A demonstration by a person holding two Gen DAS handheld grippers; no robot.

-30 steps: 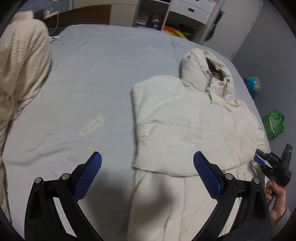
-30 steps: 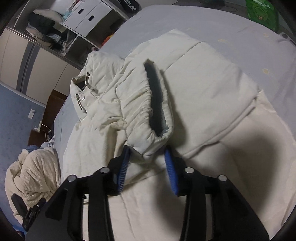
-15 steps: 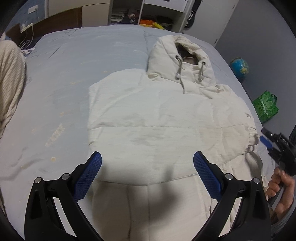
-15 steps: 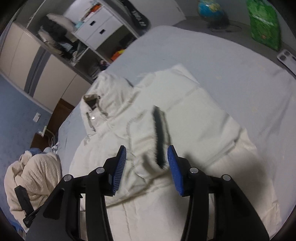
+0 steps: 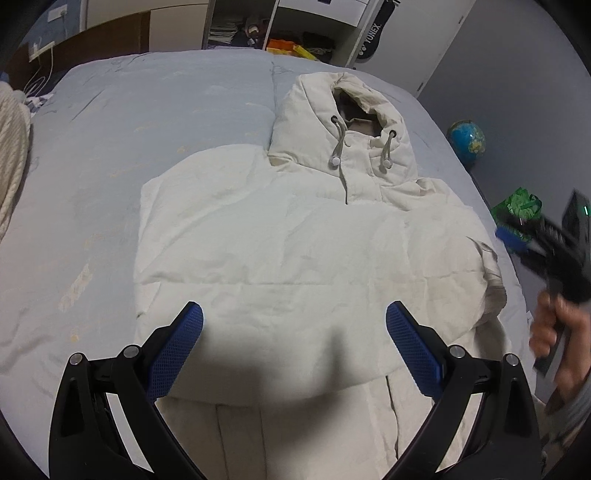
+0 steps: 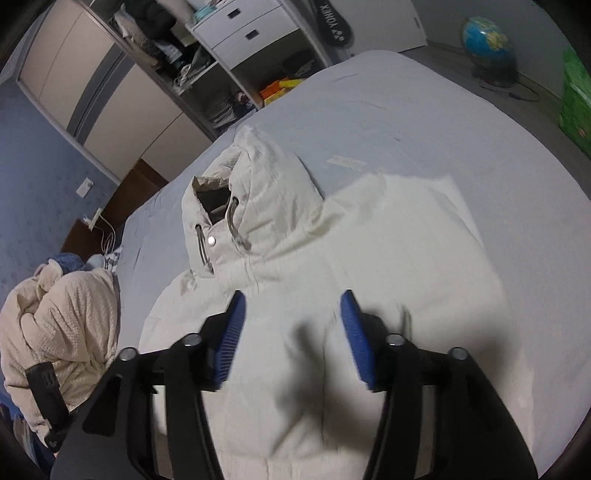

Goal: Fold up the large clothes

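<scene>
On pale blue bedsheet, puffy quilted cream hooded jacket lies flat.

Upper right of the left view: globe and green bag on the floor. Top centre: shelves crammed with clutter. Far left: cream knitted blanket, bunched up.

left wrist: above jacket hem, facing hood | right wrist: nearer, angled | shared: jacket, bed
</scene>
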